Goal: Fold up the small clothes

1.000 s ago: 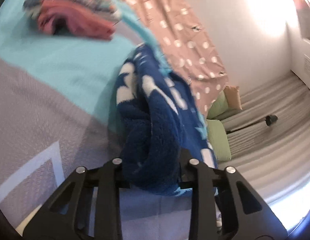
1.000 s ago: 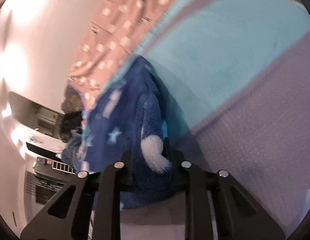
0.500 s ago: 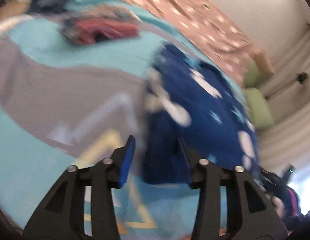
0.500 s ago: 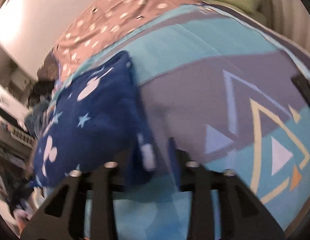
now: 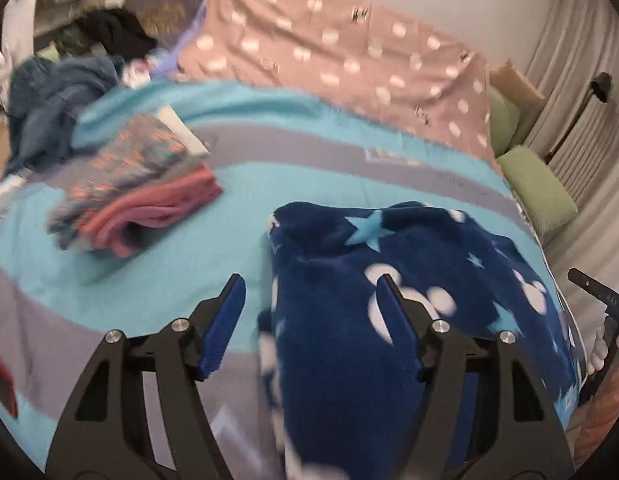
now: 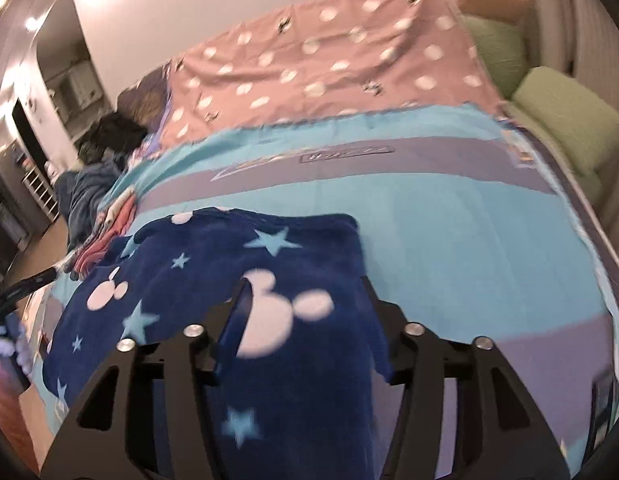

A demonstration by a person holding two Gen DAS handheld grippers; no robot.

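A navy fleece garment (image 5: 389,312) with white mouse heads and pale blue stars lies spread on the turquoise and grey bedspread (image 5: 329,184). My left gripper (image 5: 309,284) hovers over its left edge. The jaws are opening and the blue pads (image 5: 225,320) touch nothing. In the right wrist view the same garment (image 6: 213,280) lies flat, and my right gripper (image 6: 303,284) hangs above its right part. Those jaws are opening too, with the cloth below them and not pinched.
A stack of folded clothes (image 5: 141,192), pink and patterned, sits on the bed to the left. A pink dotted blanket (image 5: 349,60) covers the far side. Green cushions (image 5: 537,192) lie at the right, and a heap of dark clothes (image 5: 57,92) at the far left.
Both grippers were shut on the bunched navy garment. They have let it go, opened and drawn back upward, rolling level. The garment now lies flat on the bed.
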